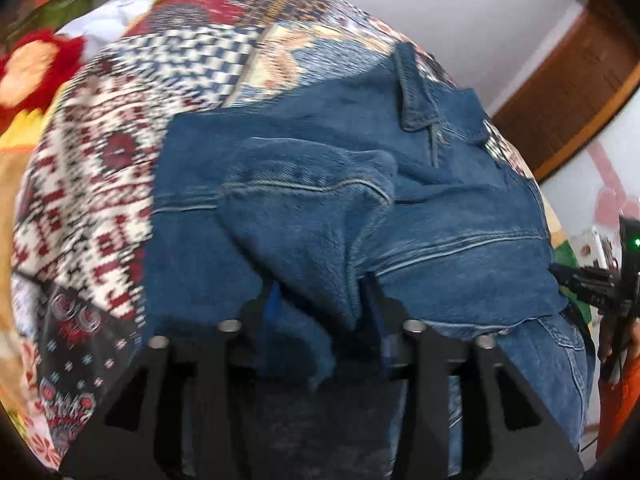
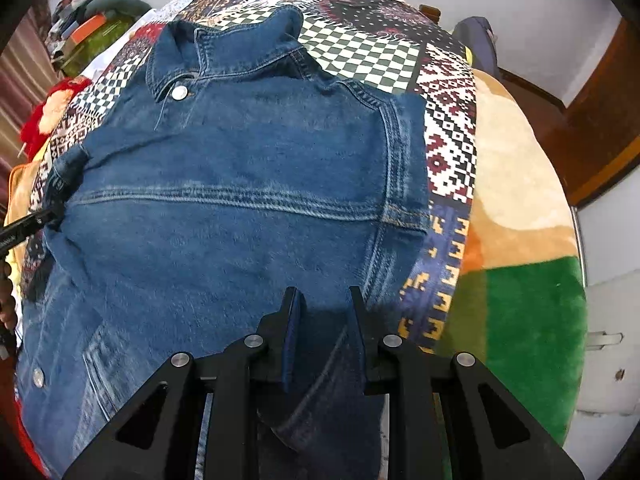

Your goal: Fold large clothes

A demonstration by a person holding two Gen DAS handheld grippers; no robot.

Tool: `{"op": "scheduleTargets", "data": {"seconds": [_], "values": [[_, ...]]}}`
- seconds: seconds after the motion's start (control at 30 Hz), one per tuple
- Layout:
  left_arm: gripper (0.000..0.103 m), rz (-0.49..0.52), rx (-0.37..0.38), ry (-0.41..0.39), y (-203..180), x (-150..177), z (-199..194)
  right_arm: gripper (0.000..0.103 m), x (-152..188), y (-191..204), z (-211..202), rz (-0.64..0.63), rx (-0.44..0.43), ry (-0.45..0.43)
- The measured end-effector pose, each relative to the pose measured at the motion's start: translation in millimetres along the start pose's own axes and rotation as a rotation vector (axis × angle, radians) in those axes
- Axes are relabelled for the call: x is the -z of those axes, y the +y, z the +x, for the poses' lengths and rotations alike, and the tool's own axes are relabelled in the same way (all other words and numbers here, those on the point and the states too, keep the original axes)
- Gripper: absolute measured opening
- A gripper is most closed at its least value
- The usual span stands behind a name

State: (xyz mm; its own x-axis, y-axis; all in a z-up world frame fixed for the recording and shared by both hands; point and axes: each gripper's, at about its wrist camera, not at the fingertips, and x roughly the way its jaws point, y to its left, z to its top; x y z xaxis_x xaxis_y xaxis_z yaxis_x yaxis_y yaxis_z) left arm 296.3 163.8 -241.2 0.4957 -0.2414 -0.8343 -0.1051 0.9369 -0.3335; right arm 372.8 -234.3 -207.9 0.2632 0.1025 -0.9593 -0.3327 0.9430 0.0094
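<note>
A blue denim jacket [image 2: 240, 168] lies on a patterned patchwork bedspread [image 2: 448, 152], collar at the far side. It also shows in the left wrist view [image 1: 460, 216]. My left gripper [image 1: 320, 300] is shut on a bunched fold of the jacket's sleeve [image 1: 304, 208] and holds it over the jacket body. My right gripper [image 2: 322, 304] is shut on the jacket's near hem, with denim pinched between its fingers [image 2: 294, 320]. The right gripper's body shows at the right edge of the left wrist view [image 1: 600, 284].
A beige, orange and green plush blanket [image 2: 520, 240] lies right of the bedspread. A red and yellow plush item [image 1: 36, 64] and piled clothes [image 2: 88, 12] sit at the far left. A white wall and brown wooden frame [image 1: 572, 92] stand behind.
</note>
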Motion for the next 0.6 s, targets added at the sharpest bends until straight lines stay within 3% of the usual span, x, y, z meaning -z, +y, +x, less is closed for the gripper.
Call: {"op": "scheduleTargets", "data": {"seconds": [0.1,0.2,0.23,0.27,0.47,0.6], "values": [[0.055,-0.027,-0.009,-0.003,14,10,-7,0.020,7,6,3,-0.046,0.134,0.037],[0.057,-0.022,-0.070,-0.003,23,19,-13,0.051,16,8,1,-0.086,0.236,-0.003],[0.057,-0.020,-0.097,0.000,26,22,-15,0.070,19,6,0,-0.084,0.270,-0.017],[0.057,-0.027,-0.117,0.011,32,27,-15,0.077,20,2,-1,-0.076,0.282,-0.028],[0.062,-0.067,-0.143,0.038,52,49,-22,0.078,26,-35,1,0.119,0.078,0.005],[0.062,-0.051,-0.178,0.049,50,50,-31,0.078,23,-41,-1,0.176,0.023,0.017]]}}
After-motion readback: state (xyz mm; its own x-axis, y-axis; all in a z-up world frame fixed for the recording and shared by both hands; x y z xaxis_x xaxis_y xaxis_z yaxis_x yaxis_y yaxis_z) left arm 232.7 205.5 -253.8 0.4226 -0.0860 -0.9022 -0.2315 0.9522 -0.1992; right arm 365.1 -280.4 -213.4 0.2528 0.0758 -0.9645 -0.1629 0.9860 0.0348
